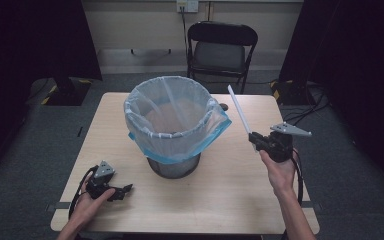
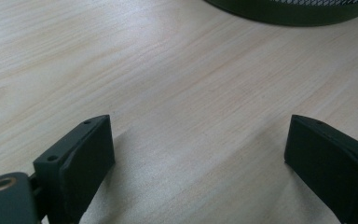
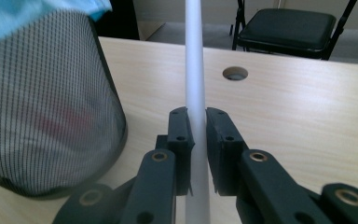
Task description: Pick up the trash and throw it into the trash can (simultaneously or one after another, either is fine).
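A person is sitting at a pale wooden table (image 1: pixel 130 210), holding a two-jaw gripper in each hand. At the near left corner, the left gripper (image 1: pixel 125 189) is resting low on the tabletop with its jaws spread wide and nothing between them; in the left gripper view, bare wood is showing between the jaws and the dark base of the bin is sitting just ahead. In the middle of the table, a mesh wastebasket (image 1: pixel 174 167) is standing upright, lined with a translucent blue-tinted bag (image 1: pixel 177 112) folded over its rim. To the right of the bin, the right gripper (image 1: pixel 254 137) is hovering above the table, clenched on the lower end of a long white stick (image 1: pixel 239 108). The stick's long axis is slanting up and away toward the far side, leaning slightly leftward, its top end standing just beside the bag's right edge. The bin's mouth is lying to the left of the stick, so the right hand is by far the nearer one for any drop into it, judging by the layout
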{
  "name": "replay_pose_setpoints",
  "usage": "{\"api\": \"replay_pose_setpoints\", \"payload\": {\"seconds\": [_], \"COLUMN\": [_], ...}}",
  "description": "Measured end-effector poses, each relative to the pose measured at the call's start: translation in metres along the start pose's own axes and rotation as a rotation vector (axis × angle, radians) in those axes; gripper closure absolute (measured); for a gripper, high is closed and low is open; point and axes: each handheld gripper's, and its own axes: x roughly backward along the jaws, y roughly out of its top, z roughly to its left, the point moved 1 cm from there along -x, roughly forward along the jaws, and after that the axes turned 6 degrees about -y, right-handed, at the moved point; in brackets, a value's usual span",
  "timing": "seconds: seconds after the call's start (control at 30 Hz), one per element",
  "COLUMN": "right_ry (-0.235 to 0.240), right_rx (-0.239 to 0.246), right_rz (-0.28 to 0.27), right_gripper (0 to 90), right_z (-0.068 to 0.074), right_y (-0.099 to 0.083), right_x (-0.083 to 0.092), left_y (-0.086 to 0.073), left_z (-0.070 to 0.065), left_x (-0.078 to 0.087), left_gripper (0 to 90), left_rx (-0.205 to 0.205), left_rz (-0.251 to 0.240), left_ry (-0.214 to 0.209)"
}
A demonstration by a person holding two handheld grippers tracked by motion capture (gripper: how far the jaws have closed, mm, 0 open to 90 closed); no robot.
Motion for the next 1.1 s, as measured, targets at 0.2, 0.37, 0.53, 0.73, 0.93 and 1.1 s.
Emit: {"api": "replay_pose_setpoints", "payload": {"seconds": [0.2,0.37,0.53,0.73,0.93,1.1], "right_ry": [0.020,0.030,0.047,0.075,0.116,0.136], "right_rx": [0.010,0.031,0.040,0.054,0.055,0.062], "right_rz": [-0.045,-0.076,-0.098,-0.129,-0.155,-0.164], "right_gripper": [81.4,81.4,81.4,81.4,81.4,81.4], "right_z": [0.007,0.013,0.019,0.028,0.033,0.038], "right_y": [0.024,0.045,0.061,0.081,0.097,0.107], "right_x": [0.003,0.006,0.004,0.003,0.004,0.001], "left_y": [0.000,0.000,0.000,0.000,0.000,0.000], "left_z": [0.000,0.000,0.000,0.000,0.000,0.000], "left_x": [0.000,0.000,0.000,0.000,0.000,0.000], "left_gripper": [7.8,7.8,7.8,7.8,7.8,7.8], "left_rx": [0.000,0.002,0.000,0.000,0.000,0.000], "left_rz": [0.001,-0.002,0.001,0.000,0.001,0.000], "left_ry": [0.000,-0.001,0.001,0.000,0.000,0.000]}}
